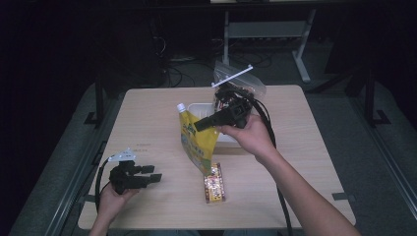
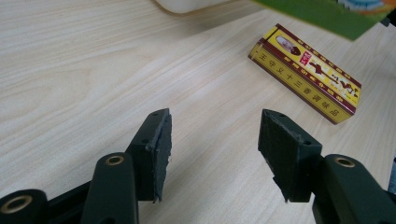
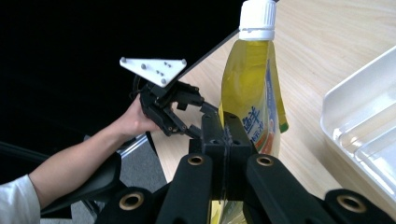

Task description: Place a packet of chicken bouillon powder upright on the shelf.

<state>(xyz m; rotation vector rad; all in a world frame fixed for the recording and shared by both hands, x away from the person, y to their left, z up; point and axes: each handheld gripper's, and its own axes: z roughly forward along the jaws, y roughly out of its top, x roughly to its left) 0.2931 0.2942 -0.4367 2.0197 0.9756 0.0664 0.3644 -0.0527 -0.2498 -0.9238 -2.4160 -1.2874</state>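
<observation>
Right tongs carry a yellow spout pouch above mid-surface; left tongs idle.

Right tongs [image 1: 200,124] clenched on the edge of the spout pouch [image 1: 195,140], white cap up, so it hangs clear of the surface [image 1: 147,123], just left of the white tray [image 1: 196,105]; likely bound for that tray. Left tongs [image 1: 156,173] released, nothing between them, parked at the near-left corner, out of the way. A red-and-yellow box [image 1: 214,183] lies flat near the front edge, under the pouch's lower end. A clear bag [image 1: 235,81] stands at the far edge.
</observation>
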